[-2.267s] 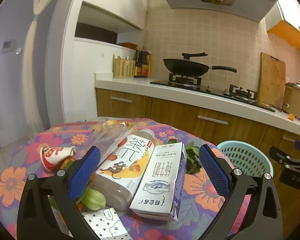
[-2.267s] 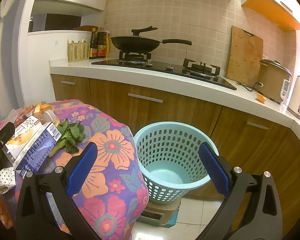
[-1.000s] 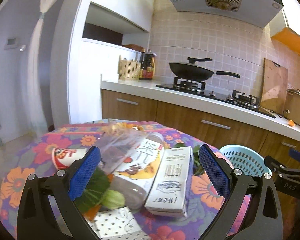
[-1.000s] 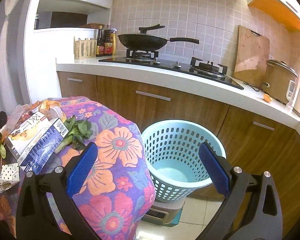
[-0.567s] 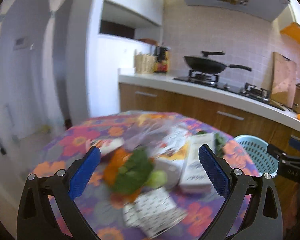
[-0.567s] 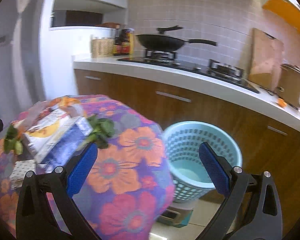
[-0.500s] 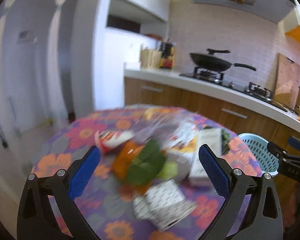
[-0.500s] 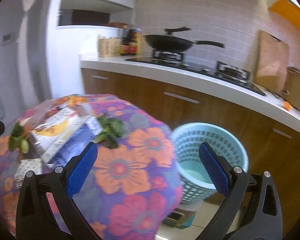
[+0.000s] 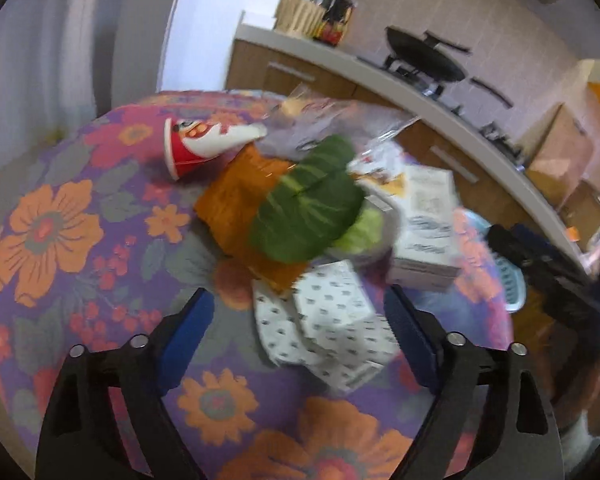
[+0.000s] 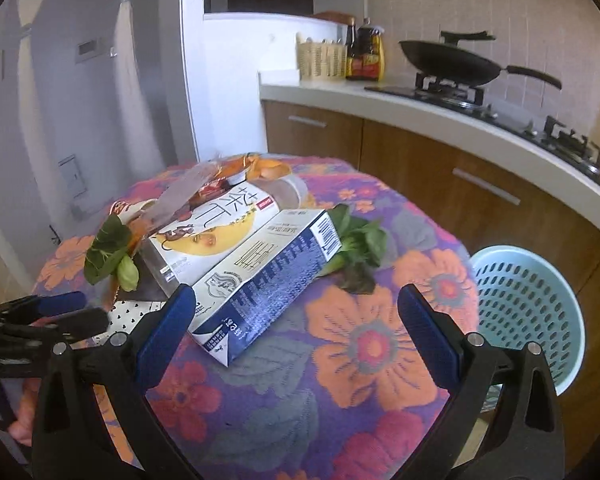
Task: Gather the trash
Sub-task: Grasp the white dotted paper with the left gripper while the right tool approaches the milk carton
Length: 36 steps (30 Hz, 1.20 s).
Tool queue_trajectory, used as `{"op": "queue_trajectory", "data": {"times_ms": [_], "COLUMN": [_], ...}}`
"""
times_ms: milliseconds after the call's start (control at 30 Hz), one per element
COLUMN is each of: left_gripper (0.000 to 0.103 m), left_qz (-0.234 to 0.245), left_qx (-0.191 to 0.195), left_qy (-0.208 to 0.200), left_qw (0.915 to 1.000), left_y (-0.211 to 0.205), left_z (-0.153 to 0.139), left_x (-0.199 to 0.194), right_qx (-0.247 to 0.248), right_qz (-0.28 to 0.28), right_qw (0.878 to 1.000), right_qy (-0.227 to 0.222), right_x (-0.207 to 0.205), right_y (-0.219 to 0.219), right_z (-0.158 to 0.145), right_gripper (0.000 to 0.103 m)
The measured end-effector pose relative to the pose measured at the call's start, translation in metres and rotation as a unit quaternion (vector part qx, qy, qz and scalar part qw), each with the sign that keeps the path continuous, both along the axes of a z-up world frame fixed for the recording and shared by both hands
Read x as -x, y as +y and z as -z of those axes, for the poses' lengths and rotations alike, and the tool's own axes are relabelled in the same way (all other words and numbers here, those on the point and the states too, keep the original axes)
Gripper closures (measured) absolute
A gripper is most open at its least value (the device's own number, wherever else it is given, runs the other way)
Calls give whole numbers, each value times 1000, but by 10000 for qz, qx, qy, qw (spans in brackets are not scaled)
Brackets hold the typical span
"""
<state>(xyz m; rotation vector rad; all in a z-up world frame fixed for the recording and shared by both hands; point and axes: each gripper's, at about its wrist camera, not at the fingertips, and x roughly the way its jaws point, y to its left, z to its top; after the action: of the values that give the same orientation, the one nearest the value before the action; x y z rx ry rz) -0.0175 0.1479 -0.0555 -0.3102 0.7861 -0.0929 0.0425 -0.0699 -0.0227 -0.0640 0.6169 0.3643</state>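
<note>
On the floral tablecloth, in the left wrist view, the left gripper has its jaws apart, just narrowing, with the crumpled spotted paper between them, unpressed. In the right wrist view, the right gripper gapes empty near the milk carton, the blue basket beside the table.

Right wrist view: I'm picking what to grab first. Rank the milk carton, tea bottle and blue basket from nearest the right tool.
1. Milk carton, just ahead, by the right tool's left finger.
2. Tea bottle, behind the carton.
3. Blue basket, off the table, right.
</note>
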Motion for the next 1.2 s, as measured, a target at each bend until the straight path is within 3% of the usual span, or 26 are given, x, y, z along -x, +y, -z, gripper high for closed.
{"op": "queue_trajectory", "data": {"times_ms": [67, 167, 333, 433, 500, 567, 767, 1200], "left_gripper": [25, 26, 32, 47, 76, 94, 99, 100], "left_qz": [26, 88, 244, 339, 332, 391, 393, 127], "left_qx": [107, -12, -834, -1161, -1174, -863, -276, -92], "left_qy": [320, 333, 421, 410, 350, 319, 3, -173], "left_qw": [9994, 9994, 9953, 9918, 9919, 9950, 9988, 9997], "left_y": [1, -6, -40, -54, -53, -45, -33, 3], "left_z": [10, 10, 11, 9, 7, 8, 1, -6], "left_x": [-10, -15, -14, -8, -2, 3, 24, 62], "right_qx": [-49, -27, -18, -72, -125, -170, -6, 510], "right_qz": [-58, -56, -45, -12, -16, -58, -179, 301], "right_qw": [9999, 9999, 9998, 9997, 9995, 9992, 9985, 9917], "right_qy": [91, 108, 190, 239, 295, 367, 520, 1145], "right_x": [-3, -3, -2, -1, -2, -2, 0, -12], "right_y": [1, 2, 0, -6, -9, -10, 11, 71], "right_z": [1, 2, 4, 4, 4, 5, 14, 39], "right_gripper": [7, 7, 7, 7, 7, 7, 7, 7]}}
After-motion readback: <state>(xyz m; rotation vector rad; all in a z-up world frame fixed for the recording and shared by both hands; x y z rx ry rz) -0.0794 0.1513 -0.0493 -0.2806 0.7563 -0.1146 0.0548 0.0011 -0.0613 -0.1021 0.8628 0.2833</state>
